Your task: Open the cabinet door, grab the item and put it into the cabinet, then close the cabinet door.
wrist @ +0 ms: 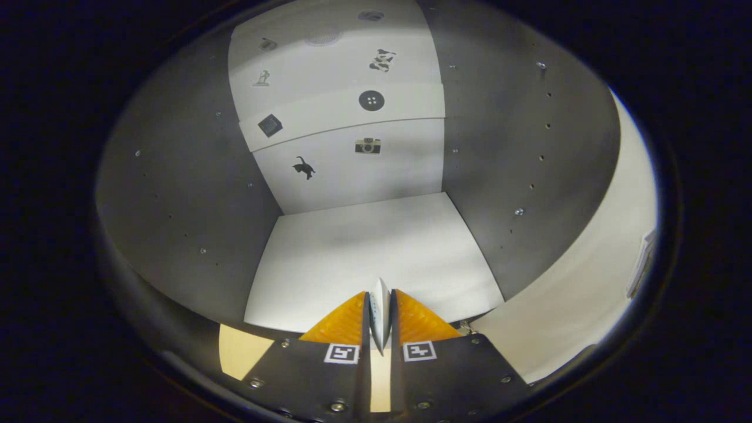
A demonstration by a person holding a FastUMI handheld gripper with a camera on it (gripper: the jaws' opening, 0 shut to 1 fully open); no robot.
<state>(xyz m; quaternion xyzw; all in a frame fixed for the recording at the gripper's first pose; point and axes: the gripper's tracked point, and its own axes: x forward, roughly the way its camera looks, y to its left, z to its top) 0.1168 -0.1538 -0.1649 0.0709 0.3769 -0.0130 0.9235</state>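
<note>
Item [380, 311] pinched in the tool [380, 314], at the open cabinet [376, 252].

hand-held gripper [380, 314] | fingers nearly closed, clamped on a thin item | pointing forward

One thin white flat item [380, 311], pinched between both fingers of one gripper [380, 320]. One open cabinet [376, 252], grey side walls: two. White back panel carries seven small dark picture stickers [371, 100]. Square black-and-white marker tags [342, 353] on the fingers: two.
</note>
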